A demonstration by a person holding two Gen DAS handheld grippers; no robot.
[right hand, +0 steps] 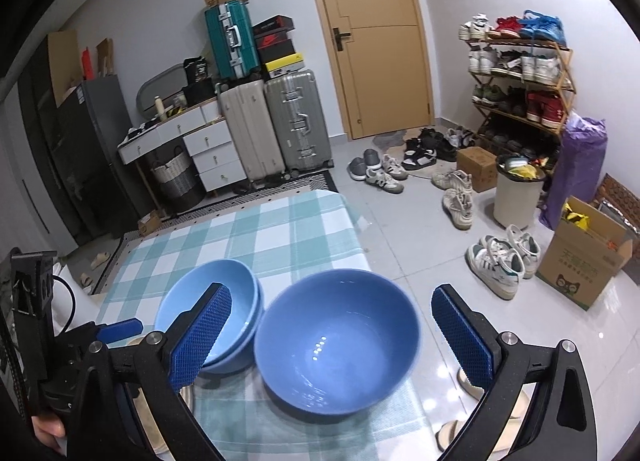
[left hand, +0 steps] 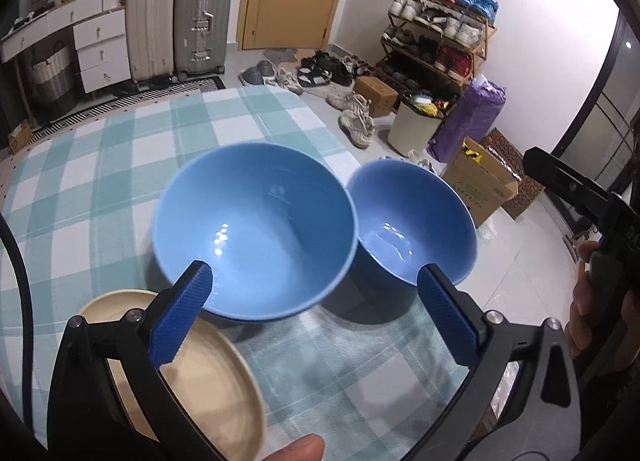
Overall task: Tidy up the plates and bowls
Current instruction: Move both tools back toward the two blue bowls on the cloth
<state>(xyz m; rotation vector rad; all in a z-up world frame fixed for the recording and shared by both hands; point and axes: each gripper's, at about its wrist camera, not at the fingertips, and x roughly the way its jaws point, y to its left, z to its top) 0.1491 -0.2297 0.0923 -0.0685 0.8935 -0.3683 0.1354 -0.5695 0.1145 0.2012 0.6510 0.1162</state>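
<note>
Two light blue bowls are nested as a stack (left hand: 254, 233) on the checked tablecloth (left hand: 120, 181). A single blue bowl (left hand: 412, 221) stands right of the stack, at the table's right edge. A beige plate (left hand: 200, 377) lies near the front left. My left gripper (left hand: 320, 313) hovers open in front of the stack, its blue pads touching nothing. In the right wrist view the single bowl (right hand: 338, 341) shows between the wide pads of my right gripper (right hand: 332, 337), which is open and clear of it. The stack (right hand: 212, 313) is to its left, beside one of the left gripper's fingers (right hand: 120, 331).
Past the table's right edge the tiled floor (right hand: 420, 245) holds scattered shoes (right hand: 496, 261), a white bin (right hand: 516, 197), a cardboard box (right hand: 580, 261) and a shoe rack (right hand: 520, 77). Suitcases (right hand: 272, 129), drawers and a door (right hand: 372, 37) stand at the back. A hand (left hand: 588, 301) shows at the right edge.
</note>
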